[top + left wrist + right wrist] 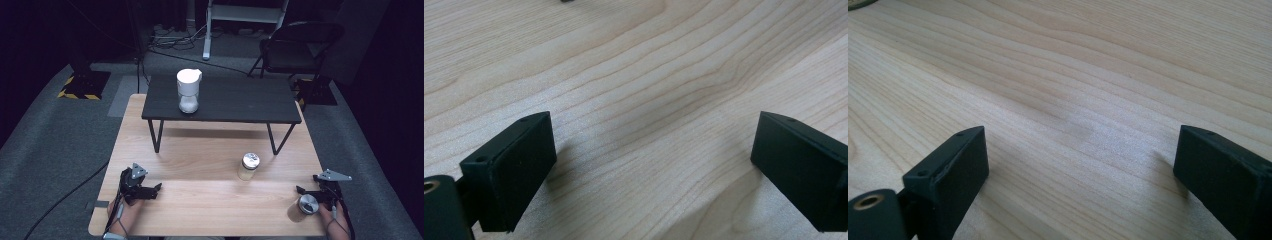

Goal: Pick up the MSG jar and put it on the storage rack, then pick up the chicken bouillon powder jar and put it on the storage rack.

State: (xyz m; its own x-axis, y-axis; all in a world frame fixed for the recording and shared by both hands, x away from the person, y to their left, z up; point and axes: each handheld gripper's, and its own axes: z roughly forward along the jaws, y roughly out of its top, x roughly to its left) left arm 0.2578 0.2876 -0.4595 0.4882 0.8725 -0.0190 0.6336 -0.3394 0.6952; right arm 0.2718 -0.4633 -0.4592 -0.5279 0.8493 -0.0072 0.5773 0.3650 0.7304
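From the high view, your left gripper (156, 188) rests low at the lower left of the frame on the light wooden table (200, 200), and your right gripper (300, 190) sits at the lower right, just beside a small jar with a grey metal lid (306, 205) that stands at the table's near edge. A second jar with a shiny lid (248, 166) stands right of centre, just in front of the low black bench (240, 102), which carries a white pitcher-like container (189, 90) toward its left end. Neither gripper holds anything, so you appear to be at the start of a reach, with no grasp made. In the left gripper view, your jaws stand wide apart with bare wood grain between them. In the right gripper view, the jaws are likewise wide open over bare table, nothing between them. The nearest jar sits beside your right hand rather than ahead of its jaws, so the next move likely calls for turning that gripper toward it and lining both jaws around the jar before closing.
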